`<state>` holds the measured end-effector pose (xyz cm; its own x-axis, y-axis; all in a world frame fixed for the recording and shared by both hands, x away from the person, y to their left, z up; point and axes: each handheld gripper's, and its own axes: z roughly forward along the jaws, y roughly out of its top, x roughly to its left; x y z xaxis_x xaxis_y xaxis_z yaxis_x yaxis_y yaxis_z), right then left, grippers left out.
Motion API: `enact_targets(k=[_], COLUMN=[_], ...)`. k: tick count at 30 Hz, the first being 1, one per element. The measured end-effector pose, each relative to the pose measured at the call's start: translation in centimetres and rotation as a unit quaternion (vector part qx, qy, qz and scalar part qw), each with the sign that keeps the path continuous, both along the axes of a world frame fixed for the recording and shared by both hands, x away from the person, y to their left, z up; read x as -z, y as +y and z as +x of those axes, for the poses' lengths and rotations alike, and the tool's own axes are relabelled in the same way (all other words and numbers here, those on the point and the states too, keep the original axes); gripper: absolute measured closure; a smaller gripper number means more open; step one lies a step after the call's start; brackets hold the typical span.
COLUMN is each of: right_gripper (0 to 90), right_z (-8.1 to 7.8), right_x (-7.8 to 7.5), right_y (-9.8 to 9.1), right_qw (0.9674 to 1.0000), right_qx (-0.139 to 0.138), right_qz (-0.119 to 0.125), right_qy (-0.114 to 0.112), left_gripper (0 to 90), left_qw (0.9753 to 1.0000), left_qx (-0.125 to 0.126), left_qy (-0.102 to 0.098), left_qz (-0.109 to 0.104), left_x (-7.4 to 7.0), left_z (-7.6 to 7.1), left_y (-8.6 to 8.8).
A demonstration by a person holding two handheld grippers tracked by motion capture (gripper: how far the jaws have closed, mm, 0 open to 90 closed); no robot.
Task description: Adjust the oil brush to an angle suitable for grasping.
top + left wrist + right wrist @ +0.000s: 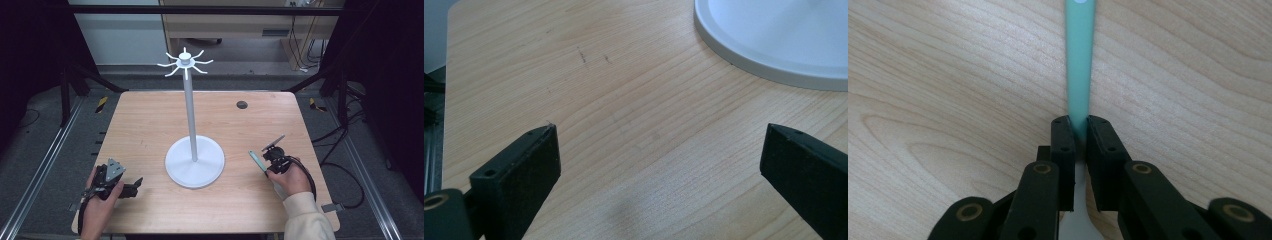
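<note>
A white hook stand [190, 110] rises from a round base [195, 165] at the table's middle, with several curved hooks [185, 62] at its top. My right gripper [265, 162] lies low at the front right, shut on a utensil with a teal handle [256, 159]. In the right gripper view the handle [1079, 60] runs straight out from between the pads of the right gripper [1079, 132], and a pale part of the utensil shows behind them. My left gripper [134, 186] rests at the front left, open. Its jaws [659, 135] stand wide over bare wood, with the stand's base [774, 35] ahead.
The wooden table [150, 125] has a small dark round hole [242, 104] near its back right. Black frame posts stand at both back corners, and cables lie on the floor to the right.
</note>
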<state>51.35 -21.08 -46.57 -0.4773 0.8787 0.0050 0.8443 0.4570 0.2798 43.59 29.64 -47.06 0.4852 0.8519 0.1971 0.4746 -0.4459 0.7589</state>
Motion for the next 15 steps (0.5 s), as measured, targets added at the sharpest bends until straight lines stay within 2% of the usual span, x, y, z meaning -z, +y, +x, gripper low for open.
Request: enact_targets(k=[3,8,9,15], right_gripper=[82.4,82.4,82.4,82.4], right_z=[-0.1,-0.2,-0.3,-0.5], right_x=[-0.5,-1.5,-1.7,-3.1], right_y=[0.0,-0.1,0.0,0.3], right_qw=[0.9999,0.9991,0.9988,0.9933], right_qx=[0.006,-0.002,0.005,-0.002], right_qz=[0.008,0.017,0.025,0.058], right_qy=[-0.005,-0.039,-0.042,-0.1], left_gripper=[2.4,2.4,2.4,2.4], left_qw=[1.0,1.0,1.0,1.0], left_qx=[0.0,0.0,0.0,0.0], left_qy=[0.0,0.0,0.0,-0.001], left_qz=[0.0,0.0,0.0,0.0], left_x=[0.0,0.0,0.0,0.0], left_z=[0.0,0.0,0.0,0.0], left_y=[0.0,0.0,0.0,0.0])
